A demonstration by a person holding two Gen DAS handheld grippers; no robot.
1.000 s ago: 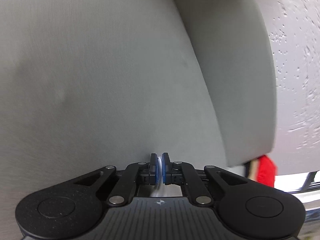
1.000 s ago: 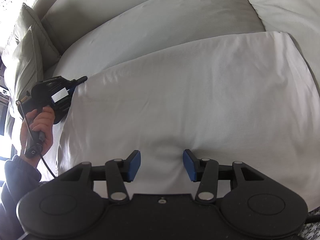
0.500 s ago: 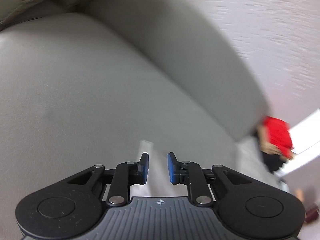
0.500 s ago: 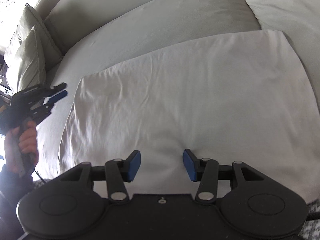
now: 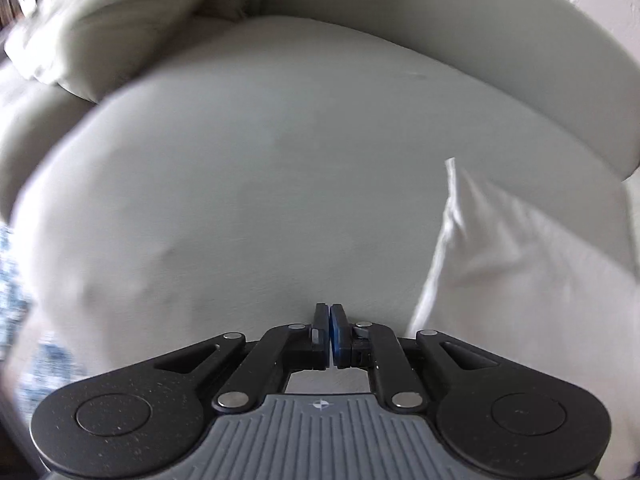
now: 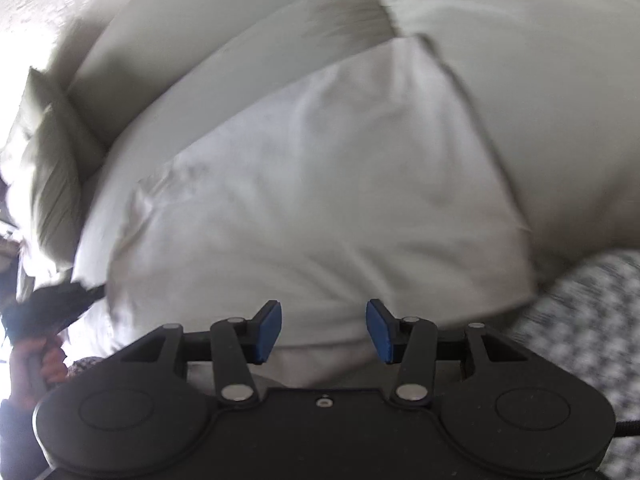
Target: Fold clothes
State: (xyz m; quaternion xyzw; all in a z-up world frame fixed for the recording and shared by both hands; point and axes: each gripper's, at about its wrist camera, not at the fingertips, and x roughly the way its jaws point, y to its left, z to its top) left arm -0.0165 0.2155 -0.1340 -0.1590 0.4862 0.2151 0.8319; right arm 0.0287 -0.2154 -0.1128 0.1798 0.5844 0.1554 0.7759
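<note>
A white folded cloth [image 6: 320, 208] lies flat on the grey sofa seat cushion [image 5: 260, 184]. In the left wrist view one corner of the cloth [image 5: 520, 264] shows at the right. My left gripper [image 5: 329, 326] is shut with nothing between its pads, over the bare cushion to the left of the cloth. It also shows in the right wrist view [image 6: 60, 308], held in a hand at the cloth's left edge. My right gripper [image 6: 324, 330] is open and empty, just above the cloth's near edge.
The sofa backrest [image 5: 460, 32] runs along the back. A grey throw pillow [image 6: 48, 172] leans at the left end of the sofa; it also shows in the left wrist view [image 5: 112, 28]. A patterned rug [image 6: 580, 320] lies in front at the right.
My left gripper let go of the cloth corner, opened, drew back to the left and shut empty. My right gripper stayed open and shifted back toward the cloth's near edge.
</note>
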